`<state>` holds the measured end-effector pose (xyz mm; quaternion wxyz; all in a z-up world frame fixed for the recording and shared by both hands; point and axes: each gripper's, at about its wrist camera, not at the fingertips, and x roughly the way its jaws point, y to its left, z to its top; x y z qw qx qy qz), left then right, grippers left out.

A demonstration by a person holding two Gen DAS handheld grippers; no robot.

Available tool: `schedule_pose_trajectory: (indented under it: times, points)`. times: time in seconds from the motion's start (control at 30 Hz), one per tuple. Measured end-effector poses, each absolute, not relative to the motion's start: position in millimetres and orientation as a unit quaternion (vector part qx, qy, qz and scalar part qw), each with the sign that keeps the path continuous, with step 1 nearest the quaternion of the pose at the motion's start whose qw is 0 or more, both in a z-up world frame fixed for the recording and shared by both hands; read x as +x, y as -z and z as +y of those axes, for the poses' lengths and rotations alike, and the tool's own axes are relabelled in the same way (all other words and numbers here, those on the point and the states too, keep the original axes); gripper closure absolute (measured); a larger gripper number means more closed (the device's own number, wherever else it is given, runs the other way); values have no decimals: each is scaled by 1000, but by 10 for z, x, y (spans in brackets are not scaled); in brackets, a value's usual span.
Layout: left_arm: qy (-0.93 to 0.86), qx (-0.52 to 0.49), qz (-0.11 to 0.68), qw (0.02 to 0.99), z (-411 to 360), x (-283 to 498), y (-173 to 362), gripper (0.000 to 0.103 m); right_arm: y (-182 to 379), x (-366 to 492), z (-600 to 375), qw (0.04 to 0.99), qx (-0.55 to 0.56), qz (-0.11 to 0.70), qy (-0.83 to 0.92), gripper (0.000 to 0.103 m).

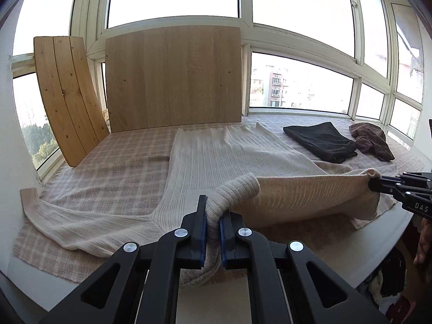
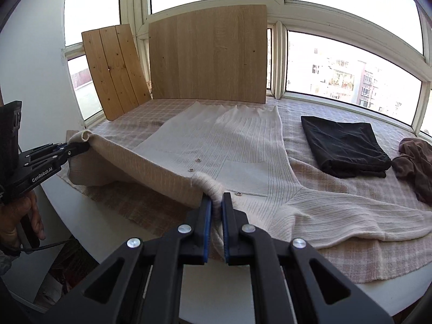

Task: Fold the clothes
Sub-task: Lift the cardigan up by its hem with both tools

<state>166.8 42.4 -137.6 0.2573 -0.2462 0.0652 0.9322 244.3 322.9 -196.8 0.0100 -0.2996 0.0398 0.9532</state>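
A cream ribbed knit cardigan (image 1: 216, 156) lies spread on a checked cloth, with metal snaps showing in the right wrist view (image 2: 243, 140). My left gripper (image 1: 213, 216) is shut on the cardigan's near edge and lifts it. My right gripper (image 2: 216, 205) is shut on the same edge further along. The edge hangs taut between them as a raised fold (image 1: 310, 189). The right gripper shows at the right of the left wrist view (image 1: 375, 183). The left gripper shows at the left of the right wrist view (image 2: 81, 148). One sleeve (image 1: 81, 221) trails to the left.
A folded black garment (image 1: 324, 140) and a crumpled brown garment (image 1: 372, 140) lie to the right. Two wooden boards (image 1: 172, 78) lean against the windows behind. The checked cloth (image 1: 113, 156) covers a white rounded table (image 2: 243, 291). Clothes lie on the floor (image 1: 388, 275).
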Motion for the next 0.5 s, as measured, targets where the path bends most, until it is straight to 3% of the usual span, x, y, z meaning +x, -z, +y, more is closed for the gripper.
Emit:
schedule_pose_trajectory:
  times: [0.5]
  points:
    - [-957,-77,81,269,708,1230,-213,97,437,2094,3520,37,-117,-1,-992,96]
